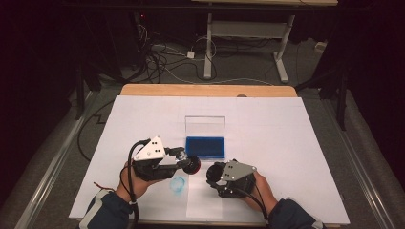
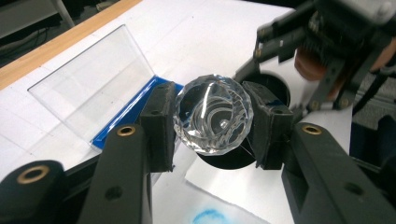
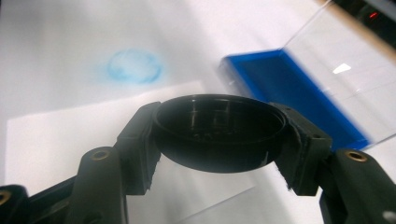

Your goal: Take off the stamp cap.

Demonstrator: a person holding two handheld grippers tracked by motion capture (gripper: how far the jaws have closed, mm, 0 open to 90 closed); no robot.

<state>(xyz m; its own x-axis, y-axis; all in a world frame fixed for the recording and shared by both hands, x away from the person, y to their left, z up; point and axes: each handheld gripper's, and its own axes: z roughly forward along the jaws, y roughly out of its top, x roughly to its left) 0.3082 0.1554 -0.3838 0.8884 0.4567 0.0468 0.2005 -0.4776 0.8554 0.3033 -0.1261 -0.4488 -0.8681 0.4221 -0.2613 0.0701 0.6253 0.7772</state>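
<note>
The open case point(image 1: 205, 147) is set mid-table point(image 1: 286, 143); nearer the front edge, the faceted glass piece point(image 2: 213, 114) is held left of the round cap point(image 3: 219, 126).

A white sheet point(image 1: 267, 129) covers a wooden table point(image 1: 205, 89), and near its middle stands a blue case point(image 1: 205, 147) with its clear lid point(image 1: 205, 126) raised upright behind it. In front of the case, the left gripper point(image 1: 187, 161) points right and grips a small rounded object point(image 1: 193, 165), dark with a touch of red, while the right gripper point(image 1: 213, 174) sits just beside it, angled left, with something dark at its tip. A faint blue ring-shaped smudge point(image 1: 179, 185) marks the sheet just below the left gripper.
</note>
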